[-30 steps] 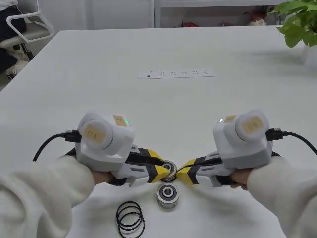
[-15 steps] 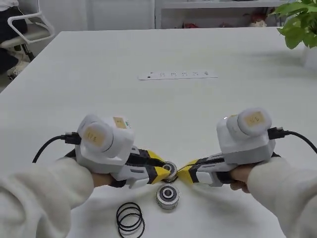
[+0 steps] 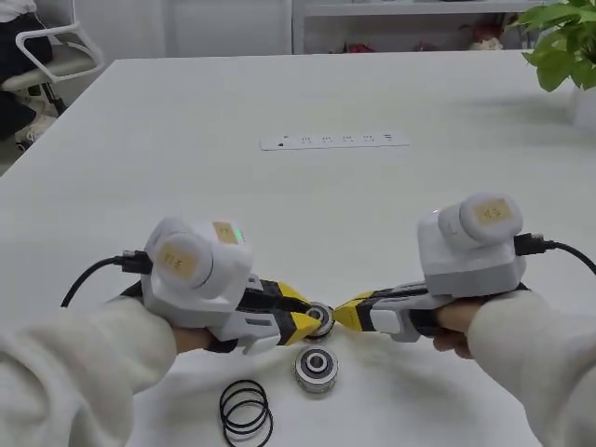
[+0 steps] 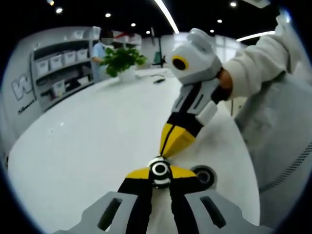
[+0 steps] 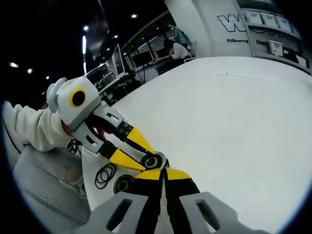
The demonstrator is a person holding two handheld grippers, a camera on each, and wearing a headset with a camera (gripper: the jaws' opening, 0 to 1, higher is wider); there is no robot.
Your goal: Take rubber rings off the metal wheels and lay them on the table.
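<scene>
My left gripper [image 3: 311,322] is shut on a small metal wheel [image 3: 322,317], held just above the white table [image 3: 307,205]. In the left gripper view that wheel [image 4: 160,168] sits between the yellow tips. My right gripper [image 3: 342,315] is shut, and its tips touch the wheel's right rim; I cannot see whether a ring is pinched. The right gripper view has the held wheel [image 5: 153,161] just beyond my own shut tips [image 5: 164,173]. A second metal wheel [image 3: 317,366] lies on the table below them. Several black rubber rings [image 3: 246,410] lie in a loose pile to its left.
A white power strip [image 3: 333,141] lies mid-table. A green plant [image 3: 563,42] stands at the far right corner, and a chair [image 3: 47,56] is off the far left edge. Black cables trail from both grippers toward the near edge.
My right gripper has rolled and its body has swung up and to the right, with its tips staying at the wheel. The left gripper and the held wheel have barely moved.
</scene>
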